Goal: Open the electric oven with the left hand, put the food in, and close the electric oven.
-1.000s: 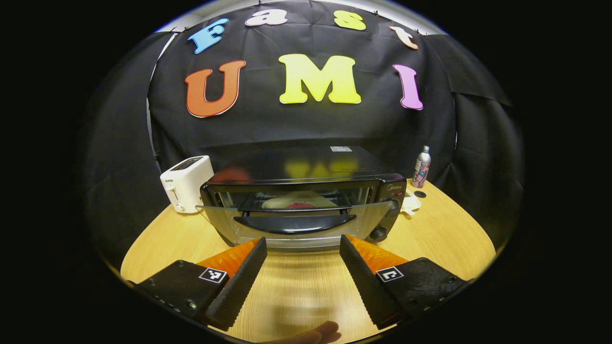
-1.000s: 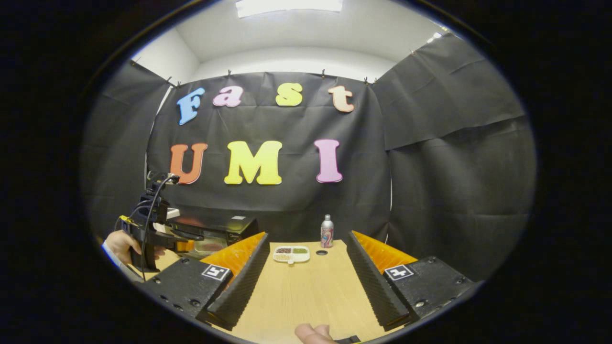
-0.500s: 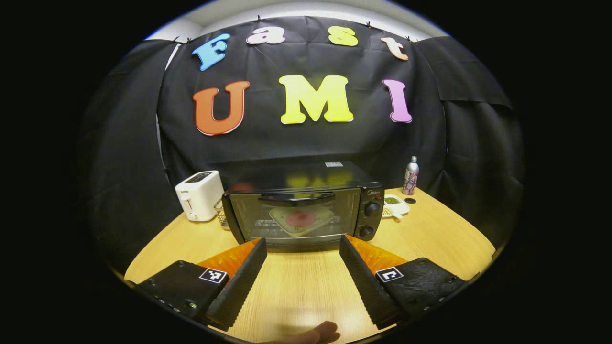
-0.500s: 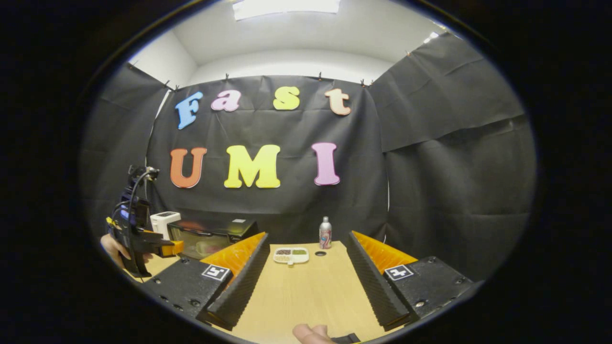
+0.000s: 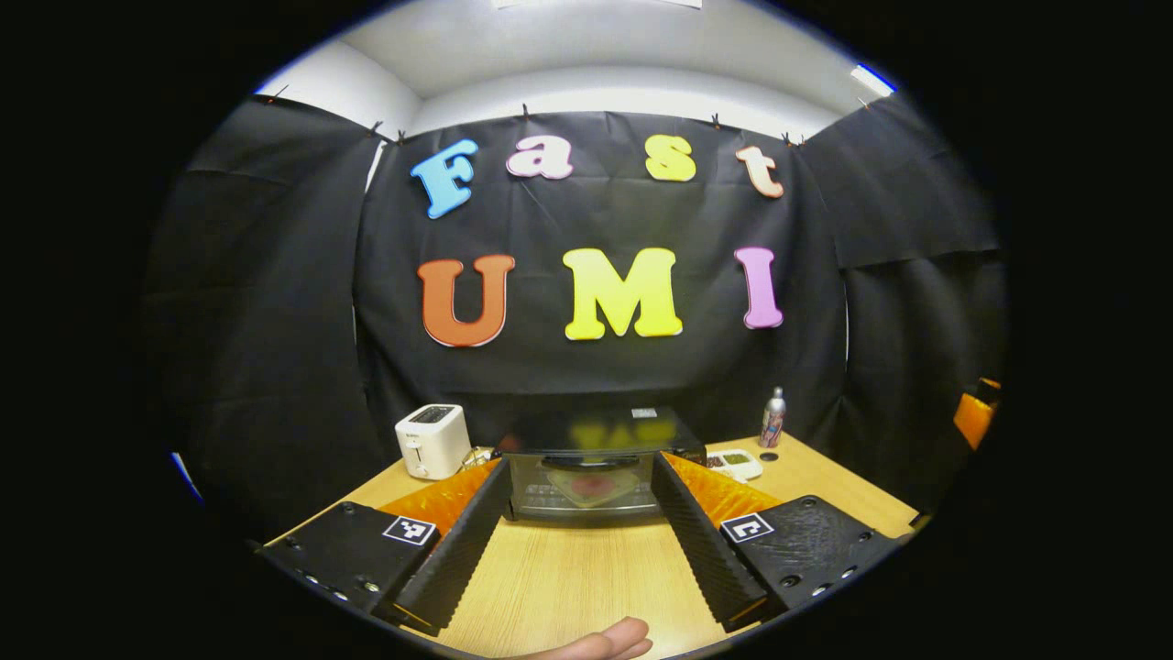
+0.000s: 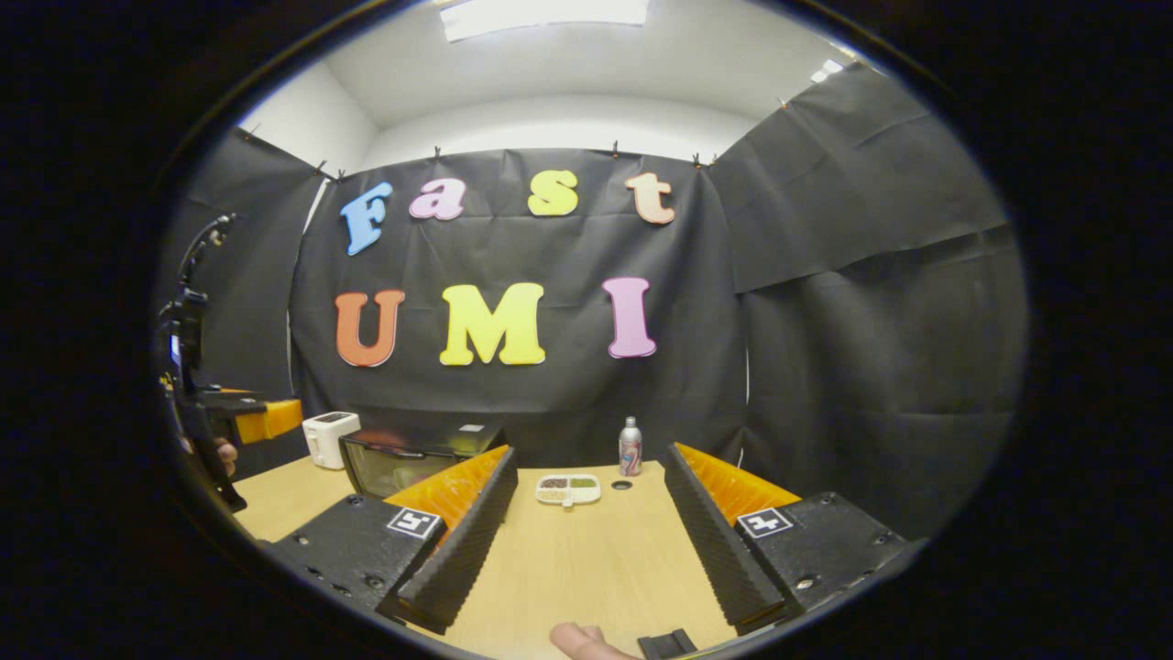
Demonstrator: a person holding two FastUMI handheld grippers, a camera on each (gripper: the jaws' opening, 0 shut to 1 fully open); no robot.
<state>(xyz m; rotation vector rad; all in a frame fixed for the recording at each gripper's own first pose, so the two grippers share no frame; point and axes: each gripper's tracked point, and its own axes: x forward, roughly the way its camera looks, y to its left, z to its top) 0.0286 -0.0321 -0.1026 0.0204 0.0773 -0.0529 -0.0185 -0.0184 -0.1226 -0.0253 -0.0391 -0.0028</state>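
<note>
The black electric oven [image 5: 596, 449] stands at the middle of the wooden table [image 5: 586, 587] with its glass door shut. Through the glass I see a pale plate with red food [image 5: 594, 486] inside. My left gripper [image 5: 581, 477] is open and empty, held well back from the oven, whose front shows between the fingers. In the right gripper view the oven [image 6: 403, 458] sits at the left. My right gripper [image 6: 588, 458] hovers open and empty over the table. The left gripper [image 6: 247, 417] hangs at the far left, held by a hand.
A white toaster [image 5: 433, 440] stands left of the oven. Right of the oven are a divided snack dish [image 6: 568, 489], a small dark cap [image 6: 621, 484] and a slim bottle [image 6: 629, 447]. Black cloth walls close off the back and sides.
The oven door went from half open to shut. My left gripper then drew back and rose away from the oven, staying open. The right gripper has barely moved.
</note>
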